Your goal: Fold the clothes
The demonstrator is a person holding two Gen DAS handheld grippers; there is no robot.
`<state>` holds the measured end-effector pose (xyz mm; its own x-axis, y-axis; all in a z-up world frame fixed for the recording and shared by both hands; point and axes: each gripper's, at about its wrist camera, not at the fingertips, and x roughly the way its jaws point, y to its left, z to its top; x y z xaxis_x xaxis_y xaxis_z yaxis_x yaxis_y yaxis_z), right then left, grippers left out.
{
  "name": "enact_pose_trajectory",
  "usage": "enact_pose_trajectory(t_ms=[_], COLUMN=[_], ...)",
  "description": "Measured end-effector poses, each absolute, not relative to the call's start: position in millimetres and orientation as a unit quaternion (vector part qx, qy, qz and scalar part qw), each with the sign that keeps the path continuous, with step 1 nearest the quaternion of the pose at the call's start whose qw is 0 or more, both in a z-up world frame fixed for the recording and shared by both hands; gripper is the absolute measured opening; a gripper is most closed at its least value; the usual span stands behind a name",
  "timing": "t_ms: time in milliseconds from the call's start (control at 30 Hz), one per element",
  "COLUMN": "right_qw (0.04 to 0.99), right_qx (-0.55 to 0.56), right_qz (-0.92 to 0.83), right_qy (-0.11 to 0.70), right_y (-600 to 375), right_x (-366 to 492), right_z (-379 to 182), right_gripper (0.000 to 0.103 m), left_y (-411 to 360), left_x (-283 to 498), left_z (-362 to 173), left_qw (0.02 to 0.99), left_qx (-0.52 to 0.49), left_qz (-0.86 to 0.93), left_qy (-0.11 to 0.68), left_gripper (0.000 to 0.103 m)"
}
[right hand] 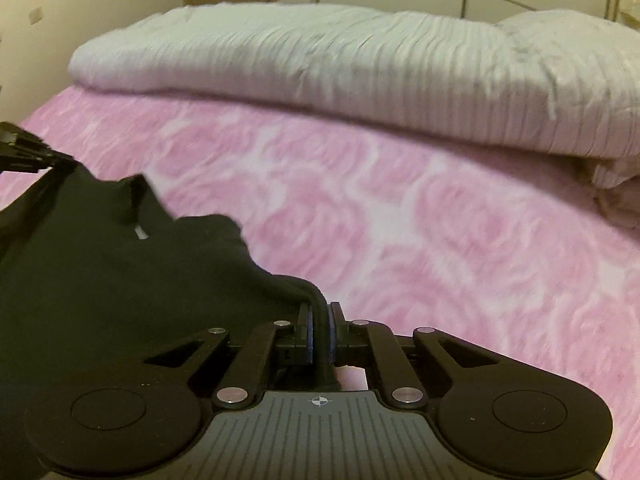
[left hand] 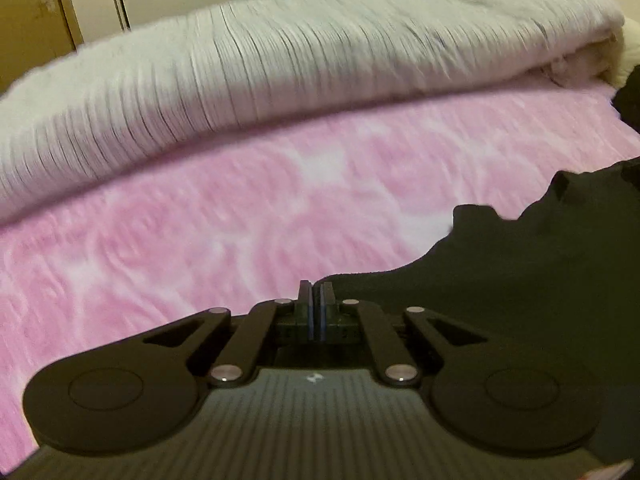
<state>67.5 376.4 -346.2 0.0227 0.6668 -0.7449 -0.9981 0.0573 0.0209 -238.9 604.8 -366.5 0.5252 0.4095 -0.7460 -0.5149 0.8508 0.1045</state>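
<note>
Both claws clamped on the black garment (right hand: 100, 264) on the pink bed (right hand: 400, 240) near the folded duvet (right hand: 320, 64): right claw (right hand: 320, 312) bites a bunched edge, left claw (left hand: 316, 292) barely a sliver, likely to slip if tensioned.

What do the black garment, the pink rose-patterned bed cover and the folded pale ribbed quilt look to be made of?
Black garment: seemingly soft knit, matte, draping limply with rolled edges. Pink rose-patterned bed cover: probably plush fleece, with a fuzzy, blurred-looking pile. Folded pale ribbed quilt: likely padded woven fabric, matte, with fine parallel ridges and a thick fold.
</note>
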Motion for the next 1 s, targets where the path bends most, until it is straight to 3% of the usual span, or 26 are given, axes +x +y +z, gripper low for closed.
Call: enact_pose_trajectory(t_ms=[167, 233, 300, 367, 400, 467, 667, 833, 933, 1000], right_qw=[0.690, 0.687, 0.690, 0.710, 0.720, 0.740, 0.701, 0.660, 0.698, 0.737], right_qx=[-0.258, -0.259, -0.267, -0.252, -0.238, -0.209, -0.140, -0.179, -0.177, -0.113], right_qz=[0.618, 0.602, 0.569, 0.547, 0.540, 0.526, 0.544, 0.510, 0.413, 0.337], right_qy=[0.276, 0.314, 0.360, 0.365, 0.364, 0.364, 0.439, 0.521, 0.558, 0.575], right_y=[403, 417, 427, 419, 412, 396, 292, 187, 123, 72], right_x=[76, 81, 88, 95, 99, 107, 78, -9, -25, -11], right_z=[-342, -358, -372, -364, -356, -340, -291, -308, -321, -321], right_gripper=[0.007, 0.007, 0.026, 0.060, 0.066, 0.067, 0.067, 0.067, 0.067, 0.067], left_y=[621, 622, 626, 637, 644, 645, 548, 438, 389, 365], left_x=[-227, -216, -209, -217, -223, -238, -264, -289, -302, -305], left_z=[-372, -387, -396, -386, -378, -357, -333, -354, -365, -367], left_qw=[0.863, 0.841, 0.813, 0.804, 0.803, 0.811, 0.853, 0.844, 0.820, 0.810], left_qx=[-0.047, -0.024, 0.000, -0.032, -0.054, -0.093, -0.116, -0.175, -0.227, -0.242], left_qz=[0.299, 0.324, 0.361, 0.394, 0.408, 0.413, 0.285, 0.189, 0.180, 0.187], left_qy=[0.406, 0.433, 0.457, 0.444, 0.431, 0.404, 0.423, 0.471, 0.493, 0.500], left_gripper=[0.005, 0.005, 0.006, 0.006, 0.006, 0.006, 0.006, 0.006, 0.006, 0.006])
